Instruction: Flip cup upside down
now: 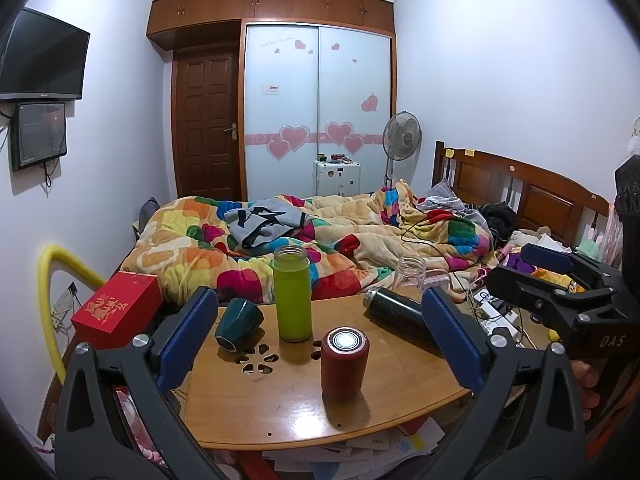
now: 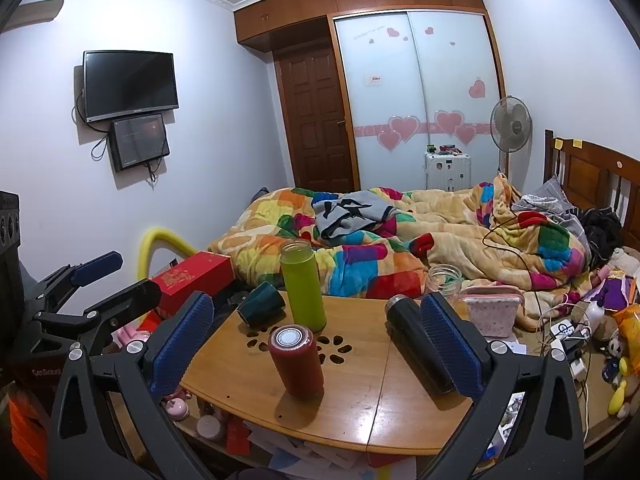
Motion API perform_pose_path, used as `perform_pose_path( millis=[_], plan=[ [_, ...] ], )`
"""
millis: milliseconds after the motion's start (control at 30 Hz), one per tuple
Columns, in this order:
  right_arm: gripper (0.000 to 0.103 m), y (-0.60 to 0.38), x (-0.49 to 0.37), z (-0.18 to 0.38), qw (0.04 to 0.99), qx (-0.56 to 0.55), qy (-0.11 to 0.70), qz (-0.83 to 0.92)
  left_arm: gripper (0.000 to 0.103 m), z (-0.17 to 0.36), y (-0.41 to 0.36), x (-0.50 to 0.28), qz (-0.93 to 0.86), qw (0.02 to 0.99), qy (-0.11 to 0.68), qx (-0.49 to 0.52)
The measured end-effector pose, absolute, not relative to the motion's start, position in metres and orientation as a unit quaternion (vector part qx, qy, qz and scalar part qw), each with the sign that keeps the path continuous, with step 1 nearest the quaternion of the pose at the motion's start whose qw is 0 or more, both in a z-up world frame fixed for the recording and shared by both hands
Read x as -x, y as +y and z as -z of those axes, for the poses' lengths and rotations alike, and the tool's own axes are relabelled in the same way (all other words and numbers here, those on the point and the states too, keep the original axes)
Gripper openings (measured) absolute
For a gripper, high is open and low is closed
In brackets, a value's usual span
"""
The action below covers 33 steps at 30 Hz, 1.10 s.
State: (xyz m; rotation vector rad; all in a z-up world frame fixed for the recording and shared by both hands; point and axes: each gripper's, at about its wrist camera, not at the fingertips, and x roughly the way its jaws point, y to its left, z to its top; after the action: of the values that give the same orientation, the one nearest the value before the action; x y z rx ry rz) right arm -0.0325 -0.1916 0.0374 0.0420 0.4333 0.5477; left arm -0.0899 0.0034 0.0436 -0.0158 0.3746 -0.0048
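A red cup (image 1: 345, 362) stands on the wooden table (image 1: 400, 392) with a silver-ringed end facing up; it also shows in the right wrist view (image 2: 297, 360). My left gripper (image 1: 320, 336) is open and empty, held above the table's near edge with the red cup between its blue pads. My right gripper (image 2: 316, 344) is open and empty, also framing the red cup. A green bottle (image 1: 292, 294) stands upright behind it. A dark teal cup (image 1: 239, 323) lies on its side at the left. A black flask (image 1: 400, 314) lies on its side at the right.
A clear glass jar (image 1: 409, 273) stands at the table's far right edge. A red box (image 1: 116, 306) sits left of the table. A bed with a colourful quilt (image 1: 320, 232) lies behind. Papers are stacked under the table. Cables and a power strip (image 2: 568, 340) lie to the right.
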Motion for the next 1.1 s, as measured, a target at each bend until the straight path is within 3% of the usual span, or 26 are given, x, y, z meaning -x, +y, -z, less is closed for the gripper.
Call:
perform_pose_path(
  millis=[1100],
  plan=[
    [0.103,-0.1953,0.0337,-0.0407,0.941,-0.017,0.209,-0.267,0.103,-0.0490,0.0010,0.0955,0.007,0.985,0.174,0.003]
  ],
)
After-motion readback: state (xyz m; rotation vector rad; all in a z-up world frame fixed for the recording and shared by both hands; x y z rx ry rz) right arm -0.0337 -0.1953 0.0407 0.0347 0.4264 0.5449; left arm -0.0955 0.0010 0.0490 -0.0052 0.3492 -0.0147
